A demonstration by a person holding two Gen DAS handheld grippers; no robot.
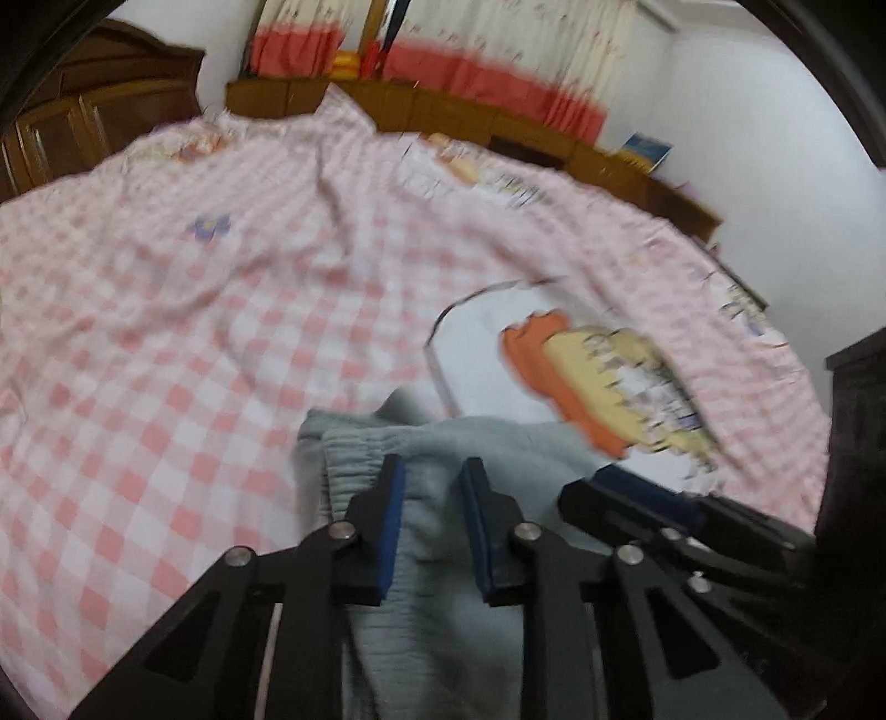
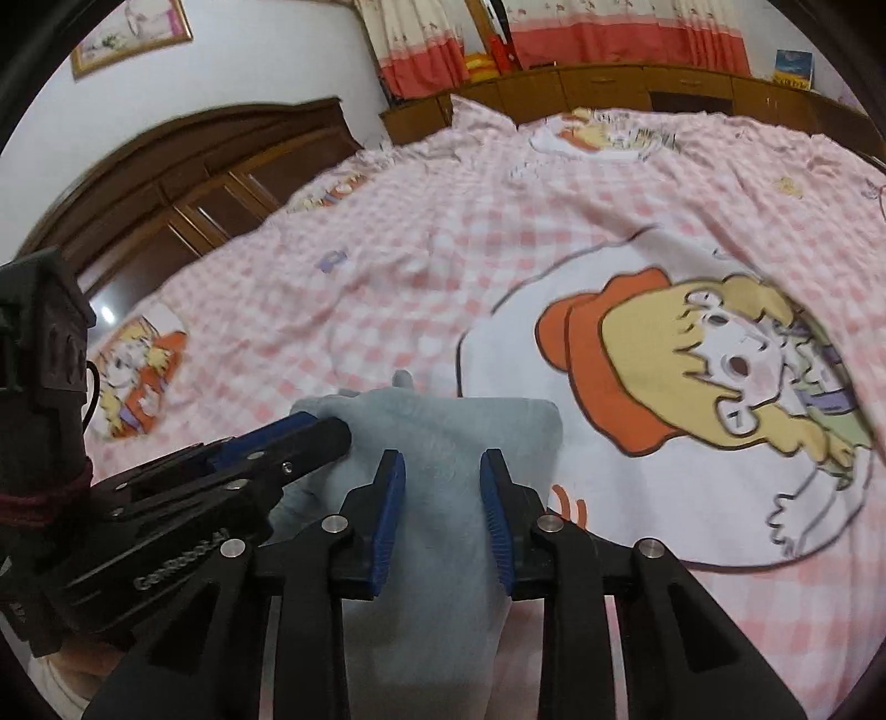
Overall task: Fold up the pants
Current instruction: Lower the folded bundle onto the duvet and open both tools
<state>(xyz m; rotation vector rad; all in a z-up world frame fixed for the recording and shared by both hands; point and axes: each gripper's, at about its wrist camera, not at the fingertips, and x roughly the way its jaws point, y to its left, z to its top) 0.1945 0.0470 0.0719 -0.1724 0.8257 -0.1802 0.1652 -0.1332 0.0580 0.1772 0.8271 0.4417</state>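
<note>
Straddling the grey pants, both grippers stand part-open.

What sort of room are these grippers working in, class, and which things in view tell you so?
Most likely a home bedroom: a wide pink checked bedspread with cartoon prints, a carved wooden headboard behind it, and curtains above low wooden cabinets.
</note>
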